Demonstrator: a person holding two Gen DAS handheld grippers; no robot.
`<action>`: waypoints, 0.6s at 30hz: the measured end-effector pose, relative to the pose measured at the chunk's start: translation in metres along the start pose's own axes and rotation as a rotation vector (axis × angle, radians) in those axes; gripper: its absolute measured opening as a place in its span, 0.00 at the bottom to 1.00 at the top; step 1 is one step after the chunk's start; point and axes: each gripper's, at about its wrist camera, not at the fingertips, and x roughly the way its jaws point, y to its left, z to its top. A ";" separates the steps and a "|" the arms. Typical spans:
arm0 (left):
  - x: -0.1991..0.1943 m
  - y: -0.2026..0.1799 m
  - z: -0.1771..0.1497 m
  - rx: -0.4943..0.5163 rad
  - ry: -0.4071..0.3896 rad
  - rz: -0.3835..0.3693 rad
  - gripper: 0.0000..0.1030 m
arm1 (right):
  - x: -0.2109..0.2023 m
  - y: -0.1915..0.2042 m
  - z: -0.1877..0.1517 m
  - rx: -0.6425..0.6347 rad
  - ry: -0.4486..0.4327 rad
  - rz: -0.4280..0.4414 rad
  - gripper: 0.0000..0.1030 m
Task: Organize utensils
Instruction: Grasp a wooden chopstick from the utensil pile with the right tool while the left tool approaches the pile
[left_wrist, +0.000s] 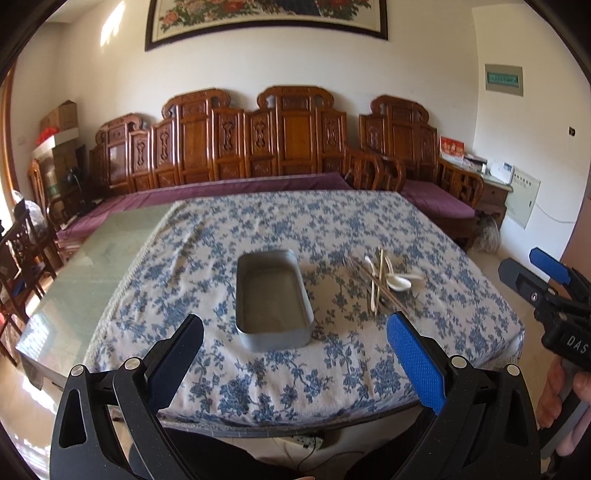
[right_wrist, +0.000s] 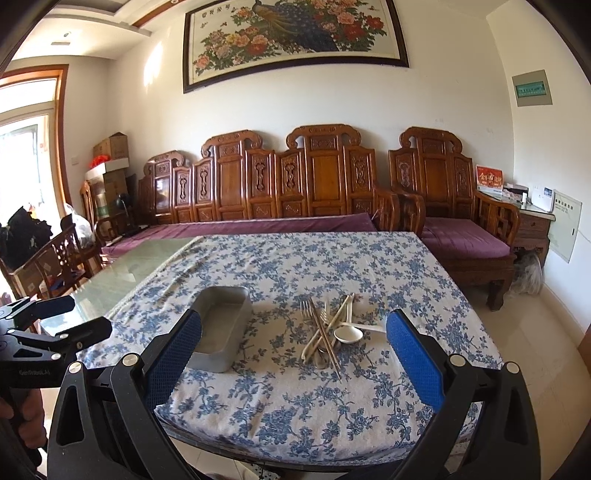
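**Utensil pile sits ahead of my right fingers, tin ahead of my left**

I have both grippers hovering short of the table's near edge, each spread wide and holding nothing. In the left wrist view my left gripper (left_wrist: 295, 354) frames the metal tin (left_wrist: 273, 299) at frame center, empty as far as I can see, its long axis running away from me. The utensil pile (left_wrist: 380, 280) lies right of center there, just beside the tin but apart from it.

In the right wrist view my right gripper (right_wrist: 293, 350) has the pile (right_wrist: 328, 332) almost dead center between its blue pads (right_wrist: 413, 358), with the tin (right_wrist: 221, 328) to the left, partly behind the left pad. The pile is a tangle: forks (right_wrist: 314, 314) and chopsticks (right_wrist: 327, 343) crossing, mostly pointing away from me with a slight lean, and a white spoon (right_wrist: 351, 332) lying crosswise, handle toward frame right.

I judge the right hand nearer the pile, so it should reach straight forward and close across a shaft's width, not along it. The crossed pieces may drag each other. All rests on the floral tablecloth (right_wrist: 295, 406).
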 end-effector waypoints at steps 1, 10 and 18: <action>0.004 0.000 -0.001 -0.001 0.011 -0.003 0.94 | 0.005 -0.003 -0.002 0.003 0.007 0.006 0.98; 0.048 0.002 -0.002 -0.011 0.059 -0.036 0.94 | 0.051 -0.021 0.003 -0.039 0.066 0.015 0.93; 0.089 -0.003 0.007 0.058 0.121 -0.055 0.94 | 0.104 -0.043 0.013 -0.082 0.134 -0.011 0.86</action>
